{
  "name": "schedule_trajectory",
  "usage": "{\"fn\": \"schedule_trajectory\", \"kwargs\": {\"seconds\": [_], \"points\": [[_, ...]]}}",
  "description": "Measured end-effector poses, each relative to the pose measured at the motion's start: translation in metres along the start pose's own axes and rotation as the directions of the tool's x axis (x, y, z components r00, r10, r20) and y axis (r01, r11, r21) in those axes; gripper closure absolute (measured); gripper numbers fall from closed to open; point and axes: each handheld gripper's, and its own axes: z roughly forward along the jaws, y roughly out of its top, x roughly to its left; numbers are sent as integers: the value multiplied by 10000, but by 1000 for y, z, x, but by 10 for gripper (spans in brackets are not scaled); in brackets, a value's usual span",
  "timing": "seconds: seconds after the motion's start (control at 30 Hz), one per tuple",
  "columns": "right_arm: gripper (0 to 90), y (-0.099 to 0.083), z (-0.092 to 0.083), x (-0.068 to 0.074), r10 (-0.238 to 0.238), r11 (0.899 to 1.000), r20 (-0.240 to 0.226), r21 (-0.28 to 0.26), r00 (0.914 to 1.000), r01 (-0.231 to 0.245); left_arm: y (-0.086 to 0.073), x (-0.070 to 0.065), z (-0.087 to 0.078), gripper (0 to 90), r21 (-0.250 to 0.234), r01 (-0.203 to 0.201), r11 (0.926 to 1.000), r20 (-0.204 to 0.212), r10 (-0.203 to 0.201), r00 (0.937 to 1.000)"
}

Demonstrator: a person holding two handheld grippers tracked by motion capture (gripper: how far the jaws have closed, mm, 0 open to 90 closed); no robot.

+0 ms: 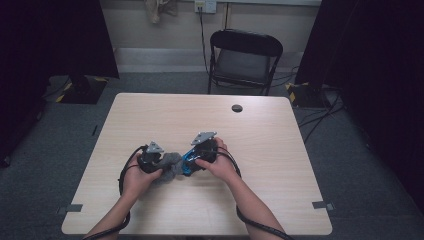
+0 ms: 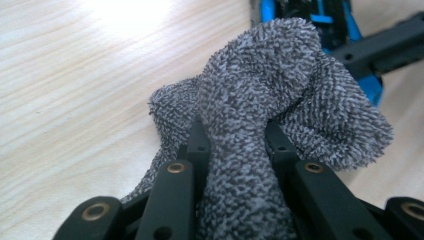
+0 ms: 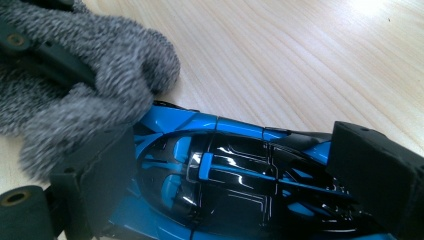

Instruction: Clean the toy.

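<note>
Pinching the grey cloth (image 2: pixel 280 95), the left gripper (image 2: pixel 235 145) is closed on it; right gripper (image 3: pixel 225 170) clamps the blue toy car (image 3: pixel 225 165) on the table (image 1: pixel 260 125), cloth touching car.

A pale wooden table (image 1: pixel 260 200) with a dark round grommet hole (image 1: pixel 237 108) near its far edge stands on grey carpet. Behind it sits a black folding chair (image 1: pixel 245 59), with cables (image 1: pixel 320 117) trailing across the floor to its right.
</note>
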Motion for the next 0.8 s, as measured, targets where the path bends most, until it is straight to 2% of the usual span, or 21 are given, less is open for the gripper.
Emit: {"fn": "schedule_trajectory", "kwargs": {"seconds": [0.17,0.3,0.37,0.4,0.43,0.53,0.63,0.73,0.8], "points": [[53,0,0,0,14,10000,3,-29,10000,-14,-1,3,-5,726,79,87,9999,102,-88,9999],[53,0,0,0,34,10000,20,-46,10000,-34,-3,4,-16,736,107,355,9993,500,-360,9981],[53,0,0,0,25,10000,24,-38,10000,-25,-4,3,-23,738,80,367,9993,733,-372,9966],[53,0,0,0,30,10000,23,-46,10000,-30,-5,1,-27,738,184,359,9992,1059,-376,9937],[53,-1,0,0,34,10000,16,-55,10000,-34,-6,-2,-29,738,181,414,9990,1215,-433,9917],[53,-1,0,1,49,10000,26,-69,10000,-49,-10,-17,-32,738,241,129,9996,1742,-169,9846],[53,-1,0,1,70,9999,41,-80,10000,-70,-9,-35,-29,738,290,-74,9996,2435,1,9699],[53,-1,0,1,39,9999,48,-110,10000,-39,-6,-48,-18,737,516,-467,9976,2753,308,9609],[53,0,0,1,33,10000,46,-71,10000,-33,-5,-52,-10,737,652,-610,9960,2683,414,9624]]}}
